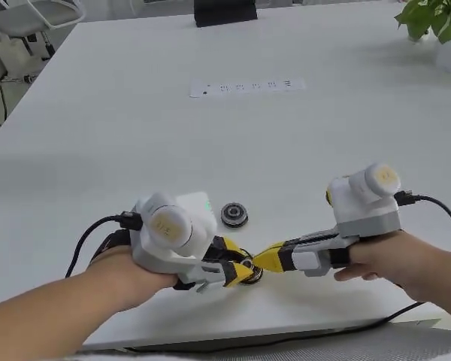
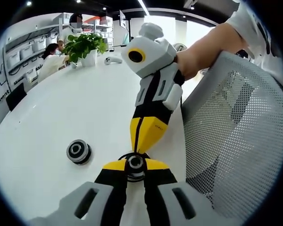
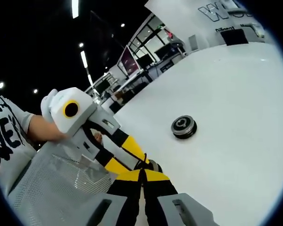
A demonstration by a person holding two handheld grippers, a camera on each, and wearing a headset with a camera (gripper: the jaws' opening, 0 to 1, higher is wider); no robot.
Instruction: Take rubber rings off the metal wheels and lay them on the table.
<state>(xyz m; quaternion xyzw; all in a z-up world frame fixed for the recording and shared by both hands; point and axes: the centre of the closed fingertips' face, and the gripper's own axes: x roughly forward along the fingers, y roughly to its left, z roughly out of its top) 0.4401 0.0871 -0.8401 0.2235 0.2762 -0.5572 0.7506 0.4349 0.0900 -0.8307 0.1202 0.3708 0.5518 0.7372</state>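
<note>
Left gripper [image 1: 237,273]: low over the near edge of the white table [image 1: 135,113], jaws clamped on either side of a small metal wheel [image 2: 135,163], yellow tips against its dark outer band. Held wheel right at the tabletop; resting or just lifted, cannot tell.

Right gripper [image 1: 261,261]: points in from the opposite side, jaws pressed together into 1 narrow yellow tip, touching the rim of the held wheel. Cannot tell whether any rubber sits pinched between those tips.

2nd metal wheel [image 1: 234,214]: lies flat on the table just beyond the 2 grippers, apart from both, dark band around a bright hub.

Farther back on the table: a flush socket strip [image 1: 248,86] near the middle, a black block [image 1: 224,11] at the far edge, a potted plant [image 1: 432,19] at the far right corner.

In the left gripper view: a grey mesh chair back [image 2: 236,132] close beside the table edge, next to the right gripper's arm.
</note>
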